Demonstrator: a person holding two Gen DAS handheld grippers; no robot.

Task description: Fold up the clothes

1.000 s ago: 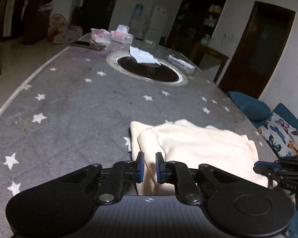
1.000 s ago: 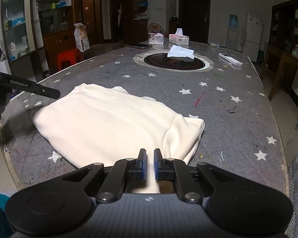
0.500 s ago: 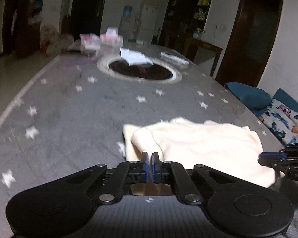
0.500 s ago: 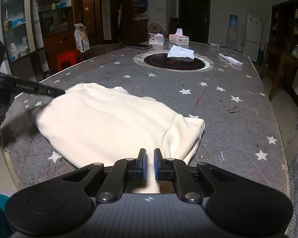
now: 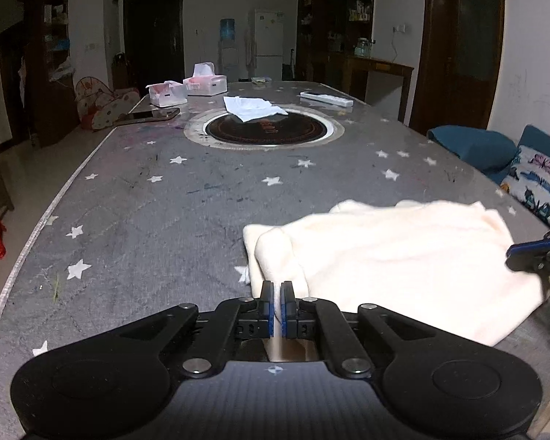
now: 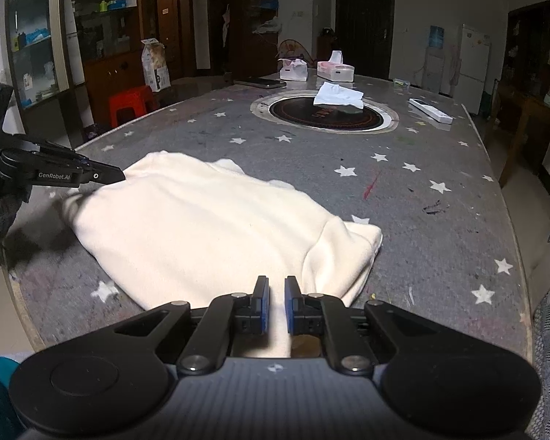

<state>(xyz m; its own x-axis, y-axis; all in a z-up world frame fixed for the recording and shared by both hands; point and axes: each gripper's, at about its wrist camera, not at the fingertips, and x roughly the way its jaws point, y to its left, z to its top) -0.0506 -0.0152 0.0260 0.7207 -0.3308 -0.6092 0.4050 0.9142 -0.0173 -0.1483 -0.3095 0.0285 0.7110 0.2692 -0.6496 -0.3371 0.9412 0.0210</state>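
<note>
Left gripper: fingers pinched on the garment edge.
Right gripper: fingers slightly apart, cloth between them; grip unclear.
Garment: lay ahead of both grippers on the table.
Risk: the right corner could slip loose, skewing the fold.
View difference: only the right view showed the left gripper's tip on the far corner.

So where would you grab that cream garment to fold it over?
By its near corners. The cream garment lies flat with its hem toward the person, so each gripper comes in low from the near table edge. The left gripper has pinched its corner; the right gripper has cloth between its fingers.
</note>
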